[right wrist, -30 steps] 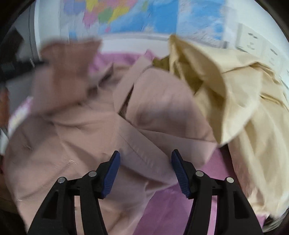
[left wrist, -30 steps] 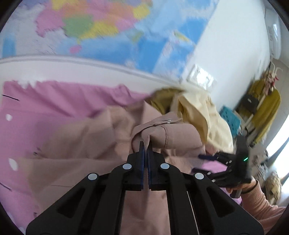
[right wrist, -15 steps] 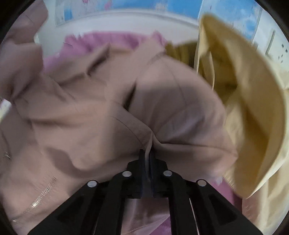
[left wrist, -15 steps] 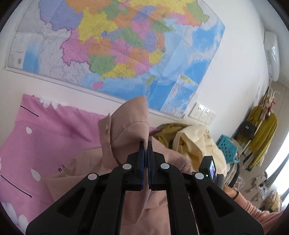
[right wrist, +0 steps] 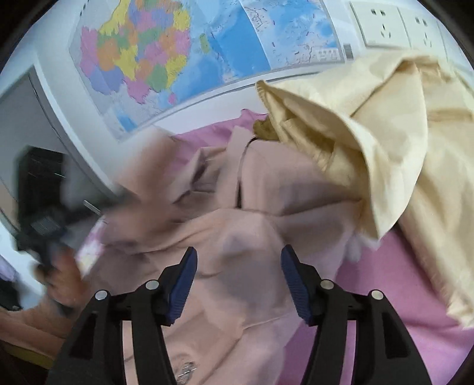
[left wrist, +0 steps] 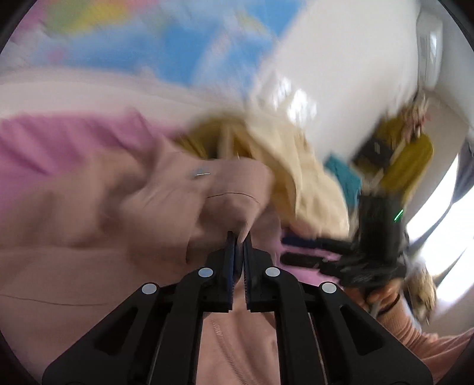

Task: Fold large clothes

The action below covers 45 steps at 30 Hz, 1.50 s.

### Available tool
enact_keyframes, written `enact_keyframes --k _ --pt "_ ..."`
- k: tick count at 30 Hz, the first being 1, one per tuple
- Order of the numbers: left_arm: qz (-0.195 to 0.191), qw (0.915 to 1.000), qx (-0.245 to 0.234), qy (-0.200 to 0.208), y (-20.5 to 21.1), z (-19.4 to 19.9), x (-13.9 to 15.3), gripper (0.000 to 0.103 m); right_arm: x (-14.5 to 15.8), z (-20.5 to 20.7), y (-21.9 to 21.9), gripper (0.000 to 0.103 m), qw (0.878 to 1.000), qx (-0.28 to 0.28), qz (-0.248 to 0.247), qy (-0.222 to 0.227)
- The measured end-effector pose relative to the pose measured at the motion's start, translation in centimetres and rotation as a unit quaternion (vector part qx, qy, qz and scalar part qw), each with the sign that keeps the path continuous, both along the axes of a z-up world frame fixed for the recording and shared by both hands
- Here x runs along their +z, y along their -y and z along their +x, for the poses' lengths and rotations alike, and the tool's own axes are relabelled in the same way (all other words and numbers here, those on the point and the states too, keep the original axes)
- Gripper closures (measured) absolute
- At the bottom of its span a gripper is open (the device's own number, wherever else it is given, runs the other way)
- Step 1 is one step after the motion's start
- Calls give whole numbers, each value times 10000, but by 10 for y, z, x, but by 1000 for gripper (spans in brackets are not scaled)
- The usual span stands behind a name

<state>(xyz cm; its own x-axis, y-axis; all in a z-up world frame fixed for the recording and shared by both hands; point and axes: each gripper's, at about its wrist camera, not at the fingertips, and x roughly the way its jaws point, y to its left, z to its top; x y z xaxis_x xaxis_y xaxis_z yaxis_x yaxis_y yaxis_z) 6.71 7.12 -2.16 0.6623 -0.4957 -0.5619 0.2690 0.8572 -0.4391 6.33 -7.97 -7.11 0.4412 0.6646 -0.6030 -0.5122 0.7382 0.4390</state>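
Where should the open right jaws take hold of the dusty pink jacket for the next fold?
Probably the raised ridge of the dusty pink jacket just ahead of the right gripper, approached straight forward and down. That fold stands proud between the open jaws, clear of the cream garment. The left gripper is shut on another part.

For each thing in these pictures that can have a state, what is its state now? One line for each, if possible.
Left claw: shut on a fold of the pink jacket.
Right claw: open, empty, above the jacket.
Pink jacket: crumpled, not folded, lying on the pink sheet.
Cream garment: in a loose heap beside the jacket, overlapping its edge.
Wall sockets: nothing plugged in.
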Motion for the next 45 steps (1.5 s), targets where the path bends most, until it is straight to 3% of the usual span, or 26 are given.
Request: enact_keyframes --k 3,6,8,10,11,12,13,14,17,19,21,23,27,28,29,33,36,39,42,45 --pt "278 9971 -325 -630 29 17 -41 91 -10 2 -3 29 9988 1 343 -345" --pt "145 9939 -303 -1053 28 18 -65 89 -20 7 -1 27 9974 -188 368 -592" --pt "71 9943 -229 -1042 21 11 -63 75 -28 12 -5 28 9969 -239 327 -680" --pt "177 9958 -149 -883 17 2 -53 50 -35 20 -15 39 9966 -219 254 -748" --pt "310 9966 -108 -749 14 -6 -47 47 -38 23 -20 44 9964 -214 181 -798" --pt "433 9970 -68 -633 10 -14 -41 42 -41 24 -26 64 9964 -132 113 -827" --pt "493 9971 -37 -586 7 -19 -38 41 -43 23 -28 92 9970 -80 38 -775" --pt "512 9974 -11 -515 0 -29 -32 41 -43 22 -33 100 9976 -88 -147 -678" --pt "581 9976 187 -337 -23 -54 -21 40 -26 14 -28 100 9992 -264 -177 -261" --pt "626 9971 382 -189 -41 -74 -14 33 -19 10 -20 100 9987 -425 -279 -72" --pt "595 9962 631 -89 -63 -91 -6 28 -24 13 -14 100 9974 -519 -454 -190" --pt "641 9935 937 -60 -85 -110 -4 27 -35 17 -14 99 9949 -628 -711 -332" --pt "656 9855 1528 -328 -127 -139 -13 23 -37 10 -7 87 9943 -699 -720 -358" --pt "593 9838 1629 -449 -136 -146 -18 23 -35 6 -4 74 9942 -733 -714 -333" --pt "556 9829 1675 -526 -142 -152 -22 23 -32 0 0 68 9944 -761 -675 -294" --pt "659 9801 1602 -974 -153 -172 -40 23 -18 -37 26 56 9970 -682 -299 -218" --pt "413 9833 1389 -1099 -150 -185 -49 22 -20 -70 43 37 9982 -517 -44 -309" --pt "186 9869 1155 -1112 -145 -196 -55 20 -32 -101 50 29 9977 -338 119 -566" --pt "-43 9885 892 -1219 -141 -205 -63 16 -48 -128 52 26 9958 -129 300 -850" --pt "1 9877 744 -1372 -133 -207 -70 14 -60 -147 52 25 9936 -67 469 -1029"
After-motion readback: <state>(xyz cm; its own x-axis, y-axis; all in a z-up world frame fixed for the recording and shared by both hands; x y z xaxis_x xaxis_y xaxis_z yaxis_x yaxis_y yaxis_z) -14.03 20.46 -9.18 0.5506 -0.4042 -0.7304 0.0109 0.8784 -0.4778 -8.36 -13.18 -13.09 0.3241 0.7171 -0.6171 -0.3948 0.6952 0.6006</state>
